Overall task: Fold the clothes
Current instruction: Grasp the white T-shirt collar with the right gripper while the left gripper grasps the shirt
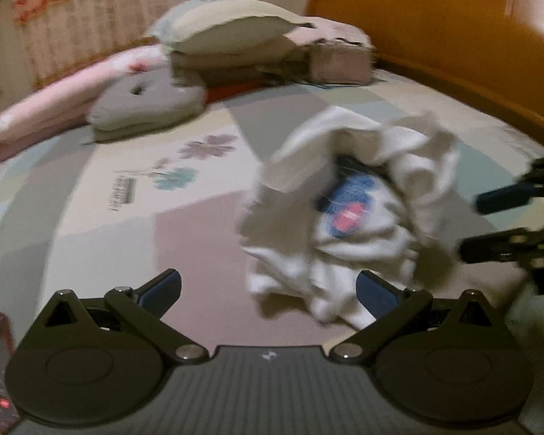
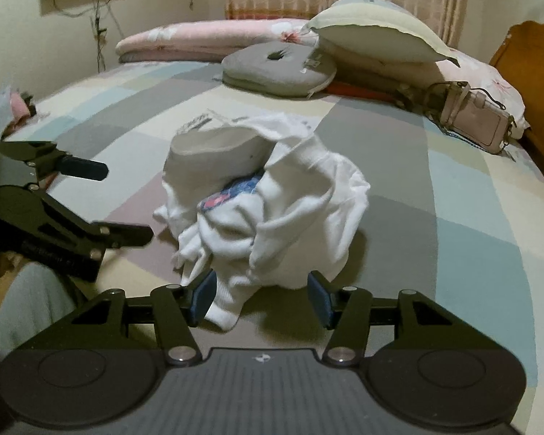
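Garment on bed (pillows behind), between grippers.

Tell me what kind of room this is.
Looks like a home bedroom: a bed with a patchwork bedspread, stacked pillows by a wooden headboard, and a crumpled white shirt lying on it.

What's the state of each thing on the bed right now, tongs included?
White garment: crumpled in a heap on the bedspread, unfolded, blue and red print partly showing.
Left tongs: open, nothing held.
Right tongs: open, garment's lower edge between the pads, no grip visible.
Grey cushion: lying flat near the pillows.
Pink handbag: lying on its side by the headboard.
Pillow: propped on the pile of bedding.
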Motion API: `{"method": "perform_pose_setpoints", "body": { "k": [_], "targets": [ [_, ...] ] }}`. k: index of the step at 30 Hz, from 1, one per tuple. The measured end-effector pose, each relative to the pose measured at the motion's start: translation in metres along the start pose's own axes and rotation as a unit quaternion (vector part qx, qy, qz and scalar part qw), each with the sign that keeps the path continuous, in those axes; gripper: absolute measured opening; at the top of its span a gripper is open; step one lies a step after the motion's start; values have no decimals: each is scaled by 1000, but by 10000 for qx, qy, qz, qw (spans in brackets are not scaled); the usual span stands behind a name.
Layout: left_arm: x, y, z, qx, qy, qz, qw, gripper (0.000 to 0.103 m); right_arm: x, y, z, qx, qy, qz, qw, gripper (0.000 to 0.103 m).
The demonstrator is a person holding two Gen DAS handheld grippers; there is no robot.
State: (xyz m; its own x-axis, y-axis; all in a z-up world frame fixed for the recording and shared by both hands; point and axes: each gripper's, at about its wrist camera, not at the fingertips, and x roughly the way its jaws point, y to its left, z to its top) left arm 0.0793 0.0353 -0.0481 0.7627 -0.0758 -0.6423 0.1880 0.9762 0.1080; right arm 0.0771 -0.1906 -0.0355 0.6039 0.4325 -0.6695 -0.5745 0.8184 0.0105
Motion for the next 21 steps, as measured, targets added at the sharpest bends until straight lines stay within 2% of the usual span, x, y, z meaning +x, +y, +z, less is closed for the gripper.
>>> {"method": "perform_pose_setpoints", "body": {
  "k": [1,4,6,11,16,18,19,20,21],
  "targets": [
    [2,4,2,-7,0,-2,10000,102,0,-1,2,7,-21,10,10000,67],
    [7,16,9,-27,9,-30,10000,99,3,-3,7,-29,-66,-56,10000,68],
    [13,19,11,45,15,-109,9999,80,5,-5,11,13,-98,-26,9999,68],
    [30,25,15,254,82,-268,9993,51,10,-11,17,134,-166,-58,9998,66],
    [42,33,18,251,-32,-654,9975,50,20,-16,24,221,-138,-71,9996,65],
    [49,35,19,194,-31,-837,9963,48,27,-18,24,277,-71,-72,9996,57],
    [53,35,18,157,-18,-939,9955,43,31,-20,24,329,-25,-43,9994,49],
    [56,36,18,110,11,-1049,9944,27,34,-22,24,361,17,-29,9993,38],
    [59,36,18,66,36,-1093,9940,6,37,-23,24,391,60,-16,9992,29]
  ]
}}
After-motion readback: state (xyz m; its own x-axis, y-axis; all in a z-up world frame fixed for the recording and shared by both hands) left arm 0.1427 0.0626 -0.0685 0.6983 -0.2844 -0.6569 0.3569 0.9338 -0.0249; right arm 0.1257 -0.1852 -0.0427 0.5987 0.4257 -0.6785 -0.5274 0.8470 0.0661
